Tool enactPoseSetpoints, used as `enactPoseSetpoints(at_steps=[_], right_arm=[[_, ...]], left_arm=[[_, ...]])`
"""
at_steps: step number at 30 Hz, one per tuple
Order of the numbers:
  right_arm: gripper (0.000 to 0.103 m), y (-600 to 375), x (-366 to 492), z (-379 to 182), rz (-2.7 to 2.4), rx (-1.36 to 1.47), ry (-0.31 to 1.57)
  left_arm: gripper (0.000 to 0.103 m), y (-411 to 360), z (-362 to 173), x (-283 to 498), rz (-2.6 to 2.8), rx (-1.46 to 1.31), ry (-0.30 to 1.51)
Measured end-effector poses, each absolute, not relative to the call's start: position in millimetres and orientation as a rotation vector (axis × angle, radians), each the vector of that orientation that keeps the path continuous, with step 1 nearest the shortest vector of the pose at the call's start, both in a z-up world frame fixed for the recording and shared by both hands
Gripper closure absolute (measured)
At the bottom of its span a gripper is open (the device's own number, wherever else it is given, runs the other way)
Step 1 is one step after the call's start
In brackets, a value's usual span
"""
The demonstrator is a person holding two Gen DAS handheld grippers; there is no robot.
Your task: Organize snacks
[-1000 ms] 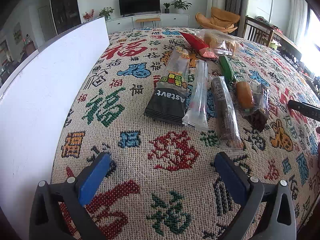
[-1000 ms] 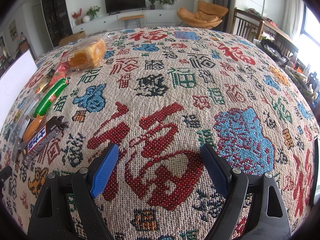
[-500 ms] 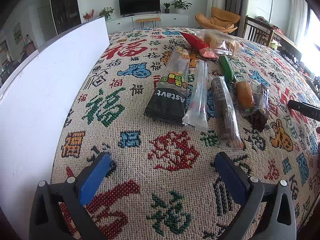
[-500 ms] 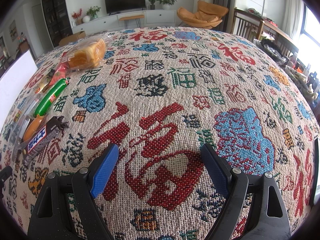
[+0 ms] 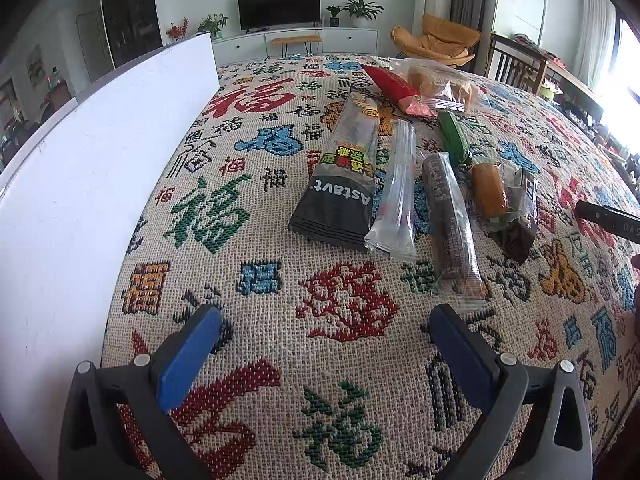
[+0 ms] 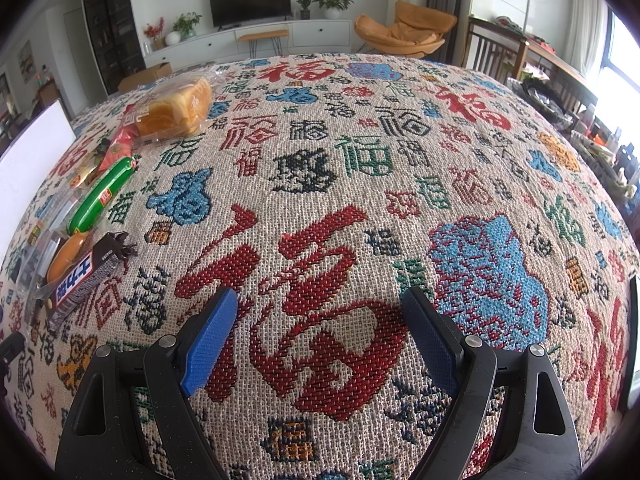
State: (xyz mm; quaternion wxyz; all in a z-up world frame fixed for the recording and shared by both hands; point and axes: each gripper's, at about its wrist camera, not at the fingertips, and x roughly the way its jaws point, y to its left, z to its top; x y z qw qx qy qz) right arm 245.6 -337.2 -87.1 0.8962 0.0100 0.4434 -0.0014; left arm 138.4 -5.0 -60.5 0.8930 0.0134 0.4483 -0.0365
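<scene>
Both my blue-padded left gripper (image 5: 324, 344) and right gripper (image 6: 318, 332) hung spread, empty; nothing picked yet. Nearest, the dark clear-wrapped snack stick (image 5: 450, 216) lay just ahead-right: I'd reach there.

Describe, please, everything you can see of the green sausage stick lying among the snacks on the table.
The green sausage stick is a slim cylinder in glossy green plastic wrap, with a small red-and-yellow label near its middle and a crimped end. It lies flat on the patterned tablecloth, unheld. One end points toward the red packet, the other toward the orange-filled clear wrapper. In the left wrist view, the stick sits right of the long clear packet.
</scene>
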Motion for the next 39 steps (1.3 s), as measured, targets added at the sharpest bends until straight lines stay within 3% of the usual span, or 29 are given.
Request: enactPoseSetpoints(at_steps=[19,23,25,30,33,34,37,39], right_arm=[[0.016,-337,246,-87,-0.002,0.022,0.919],[0.016,-338,246,-87,-0.002,0.022,0.919],[0.016,-337,246,-87,-0.002,0.022,0.919],[0.016,-337,246,-87,-0.003,0.022,0.919],[0.016,-337,246,-87,-0.002,0.022,0.919],[0.016,-337,246,-87,-0.002,0.022,0.919],[0.016,-338,246,-87,-0.002,0.022,0.919],[0.016,-337,246,-87,-0.002,0.022,0.919]], left_arm=[[0.000,-5,-60,139,-0.080,0.026,0.935],[0.000,-7,-58,139,-0.106,0.036,1.005],[0.000,-11,-47,143,-0.183,0.026,1.054],[0.000,-12,7,172,-0.186,0.050,0.935],[0.000,-8,10,214,-0.151,0.033,0.971],[0.003,-8,6,226,-0.148,0.039,0.990],[0.024,-12,-12,258,-0.119,0.100,1.037],[0.026,-16,-24,267,-0.121,0.114,1.076]])
